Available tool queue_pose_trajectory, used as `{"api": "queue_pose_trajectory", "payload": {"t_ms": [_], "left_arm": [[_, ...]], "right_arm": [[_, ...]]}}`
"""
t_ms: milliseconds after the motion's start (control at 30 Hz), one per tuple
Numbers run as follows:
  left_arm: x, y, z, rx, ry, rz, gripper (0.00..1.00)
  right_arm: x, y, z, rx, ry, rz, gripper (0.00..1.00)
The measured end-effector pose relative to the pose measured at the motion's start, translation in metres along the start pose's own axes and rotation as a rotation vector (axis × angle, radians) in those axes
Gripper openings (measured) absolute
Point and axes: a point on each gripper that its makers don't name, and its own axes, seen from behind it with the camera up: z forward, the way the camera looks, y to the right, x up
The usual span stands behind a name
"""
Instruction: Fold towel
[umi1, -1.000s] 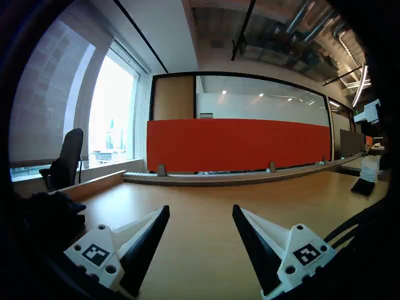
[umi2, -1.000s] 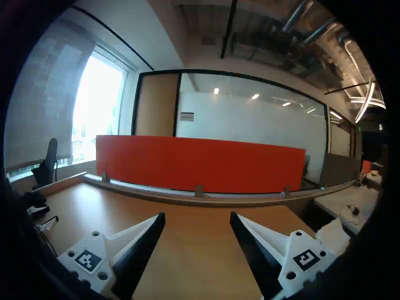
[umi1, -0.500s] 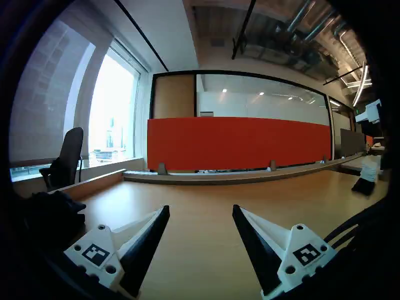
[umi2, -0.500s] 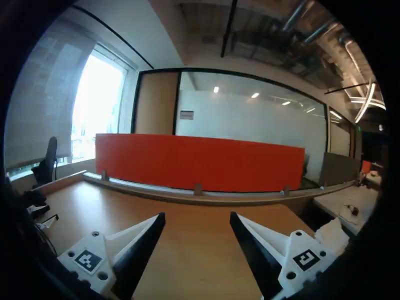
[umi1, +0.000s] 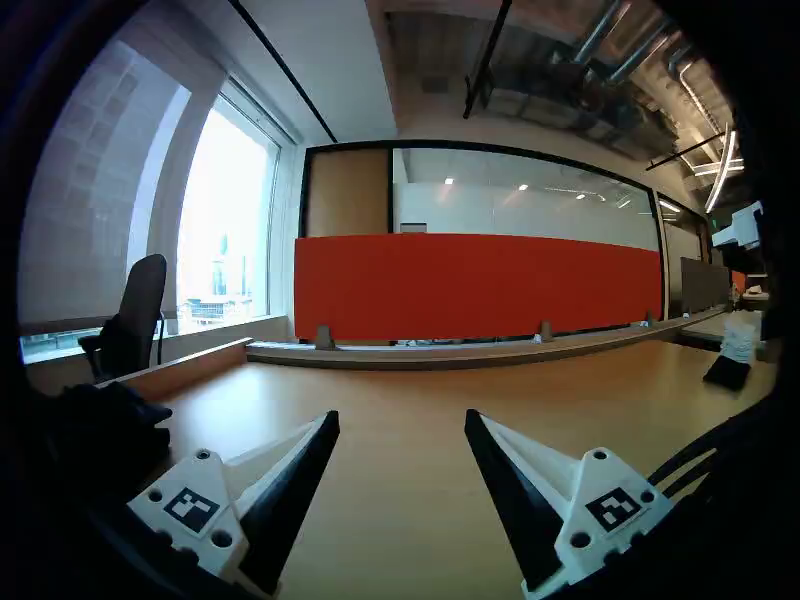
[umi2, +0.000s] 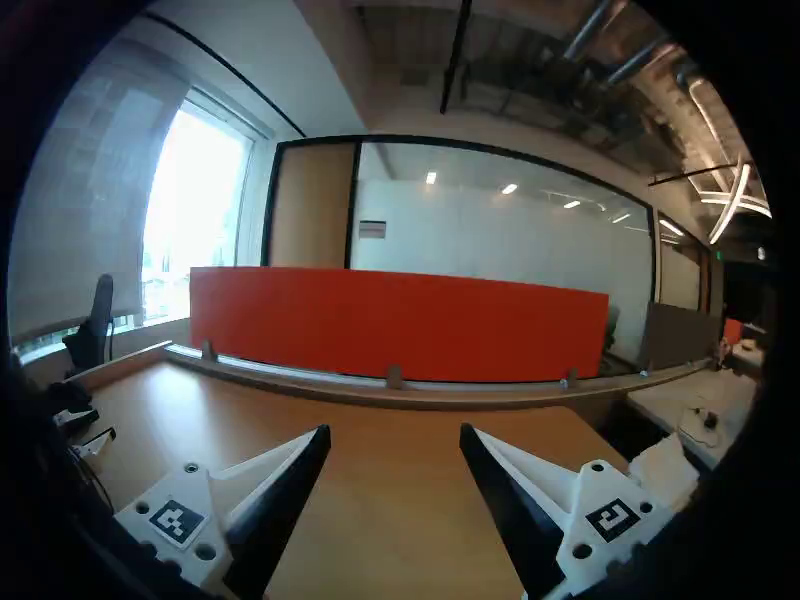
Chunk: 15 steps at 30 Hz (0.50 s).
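Note:
My left gripper (umi1: 401, 414) hovers low over a bare wooden desk (umi1: 400, 390), open, with nothing between its fingers. My right gripper (umi2: 394, 428) is also open and empty over the same kind of wooden top (umi2: 400, 440). Behind the right gripper's right finger lies a crumpled white thing (umi2: 668, 468), perhaps cloth; I cannot tell whether it is the towel. Most of it is hidden by the finger.
A red divider panel (umi1: 470, 285) runs along the desk's far edge. At the left are a dark bundle (umi1: 100, 420) and an office chair (umi1: 130, 320). A small white-and-black object (umi1: 735, 350) stands at the far right. Black clutter (umi2: 70, 405) lies at the desk's left.
Both grippers have stayed almost still and open. The small white-and-black object at the far right of the left gripper view shifted slightly and came back.

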Motion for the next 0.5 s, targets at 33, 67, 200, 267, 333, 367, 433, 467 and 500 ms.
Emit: {"api": "queue_pose_trajectory", "payload": {"t_ms": [33, 67, 200, 267, 333, 367, 433, 467, 500], "left_arm": [[0.000, 0.000, 0.000, 0.000, 0.000, 0.000, 0.93], [0.000, 0.000, 0.000, 0.000, 0.000, 0.000, 0.93], [-0.001, 0.000, 0.001, 0.000, -0.001, 0.001, 0.93], [-0.001, 0.000, 0.001, 0.001, -0.002, 0.000, 0.93], [-0.002, 0.000, 0.001, 0.001, -0.001, 0.001, 0.94], [-0.002, 0.000, 0.001, 0.001, -0.001, 0.001, 0.94], [-0.002, 0.000, 0.001, 0.001, -0.001, 0.001, 0.94], [-0.002, 0.000, 0.001, 0.001, -0.001, 0.002, 0.94], [-0.002, 0.000, 0.001, 0.001, 0.000, 0.002, 0.94]], "right_arm": [[-0.001, 0.000, 0.000, 0.000, -0.001, 0.001, 1.00], [-0.001, 0.000, 0.001, 0.000, -0.002, 0.001, 1.00], [-0.003, 0.001, 0.001, 0.002, -0.004, 0.003, 1.00], [-0.003, 0.001, 0.001, 0.001, -0.003, 0.003, 1.00], [-0.002, 0.005, 0.000, -0.004, 0.002, 0.003, 1.00], [-0.002, 0.006, 0.000, -0.006, 0.006, 0.002, 1.00], [0.001, 0.011, -0.001, -0.013, 0.015, 0.002, 1.00], [0.002, 0.014, -0.001, -0.016, 0.020, 0.001, 1.00], [0.003, 0.016, -0.002, -0.021, 0.026, 0.004, 1.00]]}}
